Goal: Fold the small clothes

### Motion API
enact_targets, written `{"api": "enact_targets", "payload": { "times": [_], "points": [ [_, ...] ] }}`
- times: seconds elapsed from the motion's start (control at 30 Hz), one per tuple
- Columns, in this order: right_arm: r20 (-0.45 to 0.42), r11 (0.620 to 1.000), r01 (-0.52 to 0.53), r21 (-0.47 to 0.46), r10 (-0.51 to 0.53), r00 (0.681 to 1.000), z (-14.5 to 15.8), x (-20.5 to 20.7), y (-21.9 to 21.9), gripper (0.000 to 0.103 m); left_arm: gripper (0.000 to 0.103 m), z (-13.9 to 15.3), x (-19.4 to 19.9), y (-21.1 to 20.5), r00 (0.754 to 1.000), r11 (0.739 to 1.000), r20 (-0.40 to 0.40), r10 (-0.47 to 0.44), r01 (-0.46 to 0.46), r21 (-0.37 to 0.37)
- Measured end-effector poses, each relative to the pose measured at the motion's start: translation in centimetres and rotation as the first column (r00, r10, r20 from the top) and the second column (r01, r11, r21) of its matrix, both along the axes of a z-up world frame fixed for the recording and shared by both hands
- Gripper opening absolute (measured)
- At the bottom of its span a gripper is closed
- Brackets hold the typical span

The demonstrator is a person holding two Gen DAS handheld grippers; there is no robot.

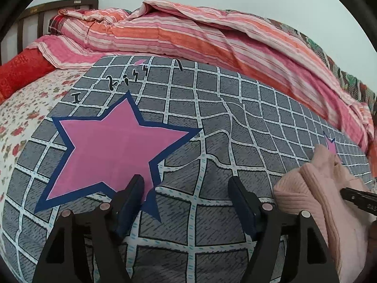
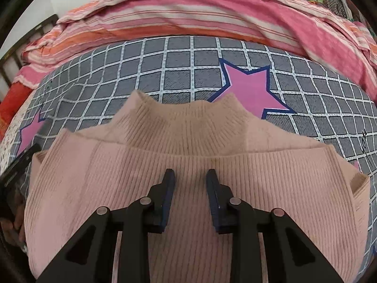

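Observation:
A pale pink ribbed sweater (image 2: 188, 146) lies folded on the grey checked sheet (image 2: 179, 70), with its high collar pointing away from me. My right gripper (image 2: 190, 174) hovers over the sweater's middle. Its jaws stand a little apart, and no fabric is pinched between them. In the left wrist view the sweater (image 1: 306, 188) sits at the right edge, with part of the right gripper's body over it. My left gripper (image 1: 186, 184) is open wide over bare sheet, left of the sweater and beside a big pink star (image 1: 117, 148). It holds nothing.
A bunched quilt (image 1: 212, 37) with pink and orange stripes runs along the far side of the bed. At the far left are a red pillow (image 1: 21, 70), a floral sheet (image 1: 21, 122) and a dark wooden headboard (image 1: 35, 16). Another pink star (image 2: 249, 89) lies beyond the collar.

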State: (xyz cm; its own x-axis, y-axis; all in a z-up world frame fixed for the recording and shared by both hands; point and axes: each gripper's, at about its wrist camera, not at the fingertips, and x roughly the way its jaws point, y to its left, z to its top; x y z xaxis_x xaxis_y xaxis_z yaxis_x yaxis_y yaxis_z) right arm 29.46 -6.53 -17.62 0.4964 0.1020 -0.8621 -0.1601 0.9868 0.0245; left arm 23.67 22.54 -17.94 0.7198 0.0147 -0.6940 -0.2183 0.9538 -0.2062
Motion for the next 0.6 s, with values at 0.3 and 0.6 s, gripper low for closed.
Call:
{"api": "enact_targets", "payload": {
  "times": [0.3,0.6],
  "points": [
    [0.022,1.0,0.01,0.006,-0.01,1.0,0.5,-0.8,-0.2,0.027,0.072,-0.1,0.1,0.6,1.0,0.999,0.016,-0.018,0.018,-0.05],
    [0.066,0.999,0.018,-0.028,-0.016,0.998,1.4,-6.1,-0.3,0.027,0.074,0.0,-0.2,0.3,0.999,0.998,0.019,-0.051,0.051,-0.047]
  ]
}}
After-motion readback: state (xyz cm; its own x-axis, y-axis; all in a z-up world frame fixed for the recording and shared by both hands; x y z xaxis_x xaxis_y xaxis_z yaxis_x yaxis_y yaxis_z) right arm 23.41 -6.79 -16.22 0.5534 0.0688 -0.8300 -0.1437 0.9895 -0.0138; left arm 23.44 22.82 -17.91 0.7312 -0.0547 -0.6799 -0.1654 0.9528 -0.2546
